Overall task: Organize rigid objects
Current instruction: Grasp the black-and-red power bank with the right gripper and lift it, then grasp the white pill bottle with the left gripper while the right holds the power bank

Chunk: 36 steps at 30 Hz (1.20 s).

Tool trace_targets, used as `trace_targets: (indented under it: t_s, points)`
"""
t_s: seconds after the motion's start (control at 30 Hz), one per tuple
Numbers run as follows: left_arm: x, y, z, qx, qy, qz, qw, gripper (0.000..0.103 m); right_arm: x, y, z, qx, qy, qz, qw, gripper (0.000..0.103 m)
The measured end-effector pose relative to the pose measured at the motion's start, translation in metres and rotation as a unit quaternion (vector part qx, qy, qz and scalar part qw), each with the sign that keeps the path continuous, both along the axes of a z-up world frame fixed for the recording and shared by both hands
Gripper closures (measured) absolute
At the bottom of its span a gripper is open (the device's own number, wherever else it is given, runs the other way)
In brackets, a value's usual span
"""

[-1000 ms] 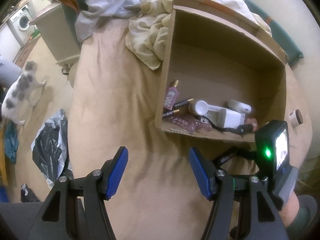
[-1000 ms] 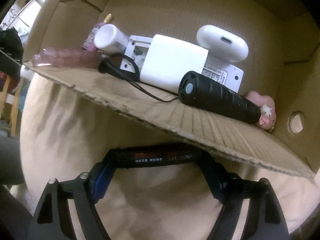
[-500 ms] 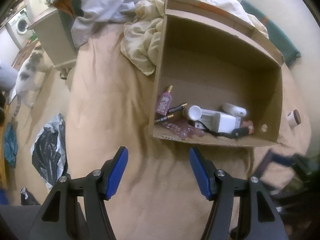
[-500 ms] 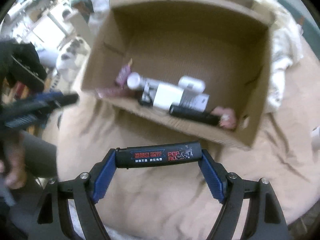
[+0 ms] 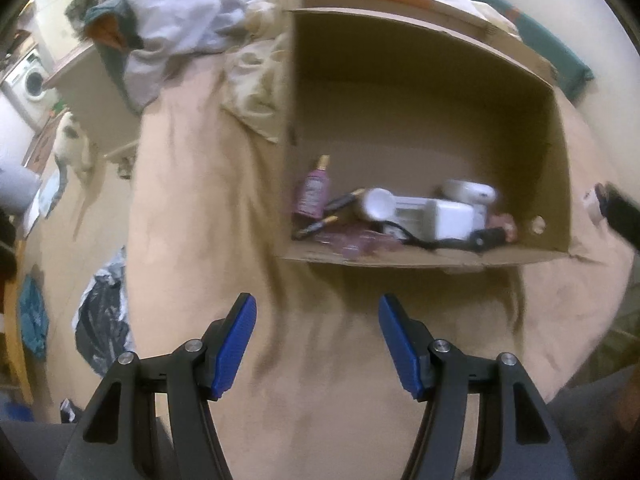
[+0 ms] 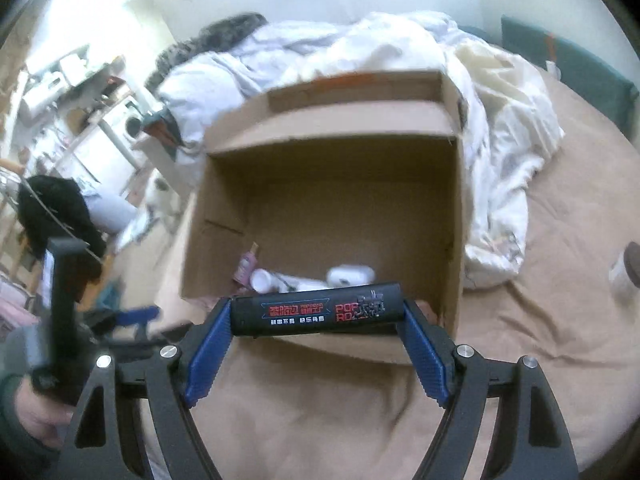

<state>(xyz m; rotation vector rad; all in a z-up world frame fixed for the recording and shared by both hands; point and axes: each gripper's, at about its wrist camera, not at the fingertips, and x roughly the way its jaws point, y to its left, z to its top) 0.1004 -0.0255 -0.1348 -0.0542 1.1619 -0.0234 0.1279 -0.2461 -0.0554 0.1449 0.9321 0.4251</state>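
Blue-padded and spread wide, the right hand-held gripper (image 6: 316, 316) pinches a black cylinder (image 6: 316, 309) printed with red and white lettering end to end between its pads, the tube lying crosswise just in front of the near wall of an open cardboard box (image 6: 452, 216) on a bed covered by a tan sheet (image 6: 540, 320). Holding it by the ends keeps the label up and the long side level, which looks suited to lowering it flat among the things already inside. The left hand-held gripper (image 5: 316, 346) hangs half open and empty over bare sheet short of the box, seemingly standing clear. Inside, along the near wall, lie a pink bottle (image 5: 314, 190), two pencils (image 5: 328, 216), a white tube (image 5: 378, 202), a white charger block (image 5: 452, 220), a white case (image 5: 470, 192) and a black corded piece (image 5: 486, 237), blurred by motion. Most of the box floor behind them, toward the far wall, is open, so room for the cylinder seems ample there; the near wall's rim is the edge to clear. To the right a small jar with a brown lid (image 6: 626, 268) sits apart on the sheet. Beyond the box, crumpled white bedding (image 6: 500, 152) presses against its far and right sides.
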Motion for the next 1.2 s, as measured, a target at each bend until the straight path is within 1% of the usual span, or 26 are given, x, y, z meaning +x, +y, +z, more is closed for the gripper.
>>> trace_targets:
  t_s: [0.03,0.1,0.17,0.23,0.3,0.4,0.5,0.53,0.63,0.67,0.73,0.77,0.9,1.0,1.1,1.17,1.2]
  points:
    - [0.000,-0.007,-0.002,-0.008,0.001,-0.003,1.0000,0.043,0.002,-0.003,0.000,0.010,0.002,-0.003,1.000,0.017]
    - [0.002,-0.034,-0.007,-0.024,0.005,-0.028,0.9993,0.043,0.005,-0.011,0.000,0.025,0.011,-0.013,1.000,0.017]
    - [0.003,-0.058,-0.011,-0.021,-0.007,-0.043,0.9988,0.043,0.008,-0.021,0.000,0.036,0.015,-0.026,0.999,0.017]
    - [0.004,-0.078,-0.016,-0.031,-0.020,-0.056,0.9978,0.043,0.009,-0.031,0.001,0.047,0.017,-0.038,0.998,0.017]
    - [0.007,-0.098,-0.026,-0.037,-0.029,-0.066,0.9967,0.043,0.008,-0.040,0.002,0.046,0.016,-0.053,0.997,0.017]
    - [0.015,-0.120,-0.039,-0.022,-0.032,-0.066,0.9971,0.043,0.008,-0.050,0.002,0.037,0.018,-0.067,0.997,0.017]
    - [0.026,-0.135,-0.051,0.004,-0.044,-0.057,0.9974,0.043,0.012,-0.062,-0.001,0.061,0.033,-0.074,0.995,0.017]
    - [0.030,-0.138,-0.055,0.006,-0.042,-0.055,0.9976,0.043,0.013,-0.065,-0.001,0.070,0.037,-0.076,0.994,0.017]
    - [0.044,-0.147,-0.071,0.022,-0.018,-0.058,0.9979,0.043,0.015,-0.070,0.001,0.097,0.044,-0.078,0.991,0.017]
    - [0.048,-0.149,-0.074,0.028,-0.019,-0.054,0.9980,0.043,0.015,-0.071,0.002,0.103,0.043,-0.076,0.991,0.017]
    - [0.056,-0.152,-0.077,0.029,-0.016,-0.047,0.9983,0.042,0.014,-0.070,0.004,0.109,0.042,-0.070,0.991,0.017]
    - [0.060,-0.154,-0.081,0.029,-0.007,-0.044,0.9986,0.042,0.014,-0.069,0.005,0.110,0.042,-0.066,0.991,0.017]
    - [0.073,-0.159,-0.093,0.048,0.010,-0.037,0.9981,0.042,0.015,-0.065,0.005,0.116,0.047,-0.057,0.990,0.017]
    - [0.081,-0.160,-0.097,0.047,0.012,-0.025,0.9985,0.036,0.015,-0.064,0.004,0.123,0.051,-0.054,0.990,0.017]
    - [0.087,-0.165,-0.099,0.050,0.014,-0.019,0.9985,0.034,0.015,-0.063,0.004,0.124,0.052,-0.051,0.990,0.017]
    - [0.089,-0.164,-0.098,0.045,0.013,-0.014,0.9988,0.036,0.015,-0.062,0.004,0.123,0.055,-0.049,0.990,0.017]
    - [0.089,-0.164,-0.098,0.042,0.012,-0.013,0.9989,0.043,0.016,-0.062,0.003,0.123,0.056,-0.049,0.990,0.017]
